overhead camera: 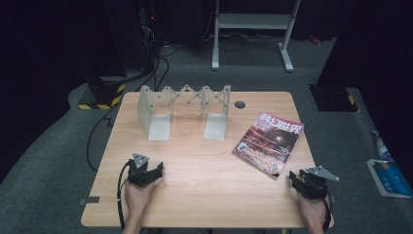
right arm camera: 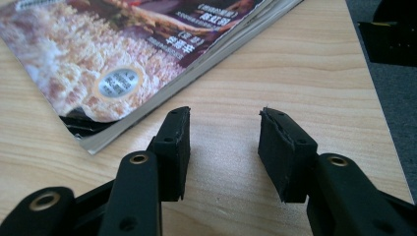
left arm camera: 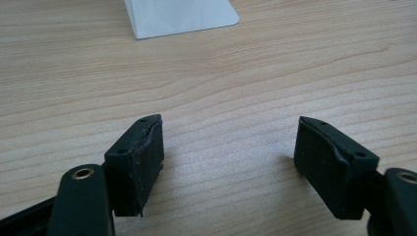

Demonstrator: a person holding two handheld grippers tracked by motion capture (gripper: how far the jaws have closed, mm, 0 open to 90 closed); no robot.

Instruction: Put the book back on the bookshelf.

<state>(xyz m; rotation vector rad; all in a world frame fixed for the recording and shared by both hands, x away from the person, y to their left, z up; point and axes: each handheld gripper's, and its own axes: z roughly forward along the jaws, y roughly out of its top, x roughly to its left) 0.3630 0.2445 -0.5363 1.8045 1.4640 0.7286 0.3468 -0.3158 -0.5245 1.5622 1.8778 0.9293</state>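
A magazine (overhead camera: 269, 141) with a red and purple cover lies flat at the right of the wooden table (overhead camera: 195, 161). A white expandable book rack (overhead camera: 184, 111) stands upright at the back middle. My left gripper (overhead camera: 158, 171) rests on the table at the front left, jaws wide apart with bare wood between them (left arm camera: 228, 147). My right gripper (overhead camera: 293, 176) sits at the front right, open, just short of the magazine's near corner (right arm camera: 93, 140); nothing is between its jaws (right arm camera: 223, 142).
A small dark round cap (overhead camera: 239, 104) lies in the tabletop at the back right. The table's right edge (right arm camera: 378, 98) runs close beside my right gripper. A metal frame (overhead camera: 253, 29) stands on the floor beyond. A blue and white object (overhead camera: 389, 175) lies on the floor to the right.
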